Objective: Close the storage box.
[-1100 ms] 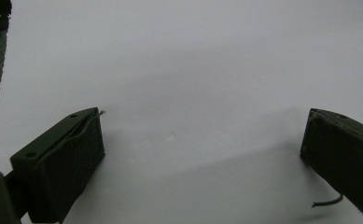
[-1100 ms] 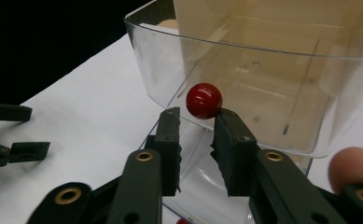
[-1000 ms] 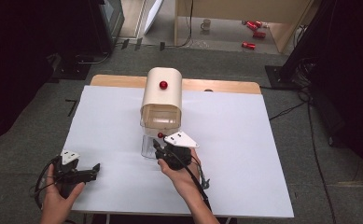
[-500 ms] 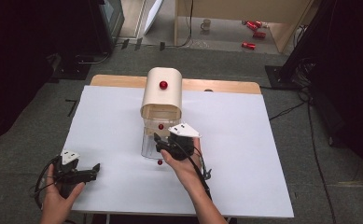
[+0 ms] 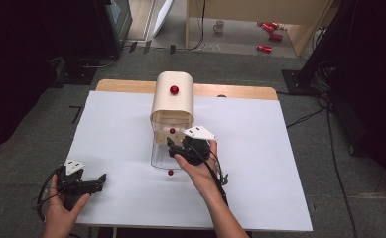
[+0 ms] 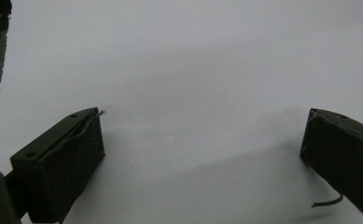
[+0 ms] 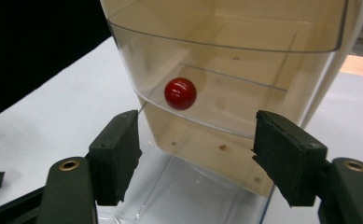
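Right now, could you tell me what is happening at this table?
A person holds a gripper in each hand at a white-covered table. The right gripper is open at the mouth of a cream bread-bin-like box, in front of a red knob on its clear plastic door. Another clear panel lies flat in front of the box, with a red knob at its near edge. The left gripper rests open on the table's near left corner.

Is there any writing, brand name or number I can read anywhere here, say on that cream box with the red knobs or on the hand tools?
None can be read.
Cream box: plain, no lettering shows.
Right gripper and left gripper: no markings visible.
White table cover: blank.
Red cans and mug on the floor: too small and blurred to read.
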